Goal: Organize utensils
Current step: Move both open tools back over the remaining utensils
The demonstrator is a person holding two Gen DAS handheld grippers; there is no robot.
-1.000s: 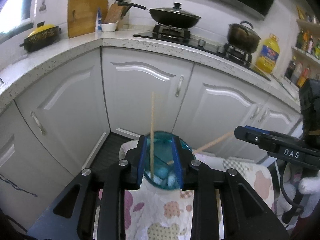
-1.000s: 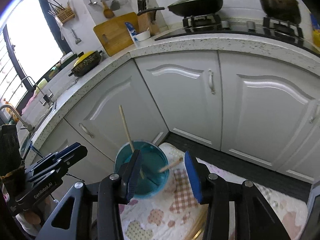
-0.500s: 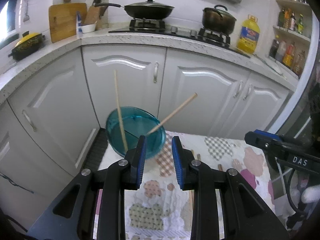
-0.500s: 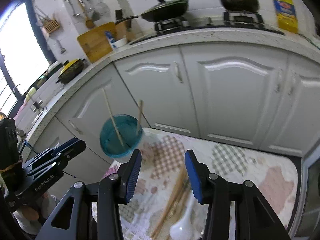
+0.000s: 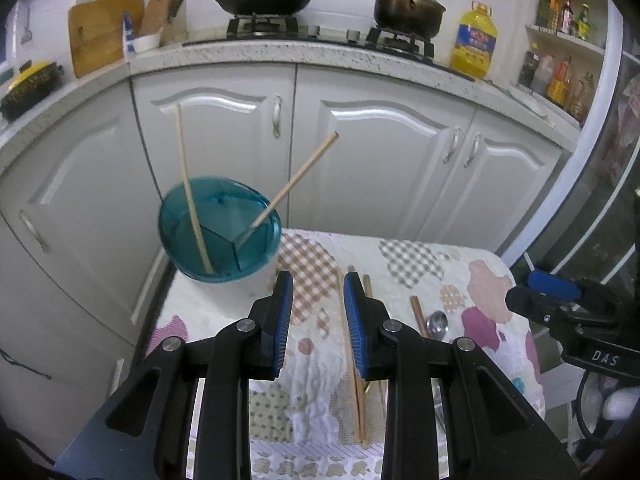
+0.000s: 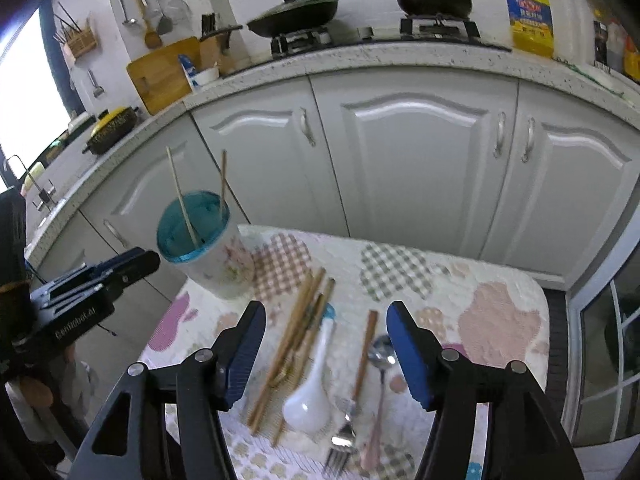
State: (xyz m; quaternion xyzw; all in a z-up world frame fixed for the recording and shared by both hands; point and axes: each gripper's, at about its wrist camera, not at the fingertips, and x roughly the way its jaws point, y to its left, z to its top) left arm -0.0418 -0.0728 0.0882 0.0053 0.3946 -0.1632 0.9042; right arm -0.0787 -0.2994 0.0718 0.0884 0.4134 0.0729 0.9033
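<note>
**Both claws above the loose utensils**

The utensils lie on the patchwork-cloth table (image 6: pixel 500 320), toward its near edge: a bundle of wooden chopsticks (image 6: pixel 296 336), too overlapped to count, one white ceramic spoon (image 6: pixel 310 392), one lone chopstick (image 6: pixel 366 356), one metal spoon (image 6: pixel 380 354) and one fork (image 6: pixel 340 446). The teal-rimmed holder cup (image 6: pixel 208 256) stands at the far left corner with two chopsticks (image 6: pixel 182 204) leaning inside it.

My right claw (image 6: pixel 326 354) tilts down over the pile, its jaws opening, spread either side of the spoons with nothing pinched. My left claw (image 5: pixel 318 318) also tilts down, jaws parted narrowly and empty, its right finger just beside a chopstick on the cloth, the cup ahead to its left.
</note>
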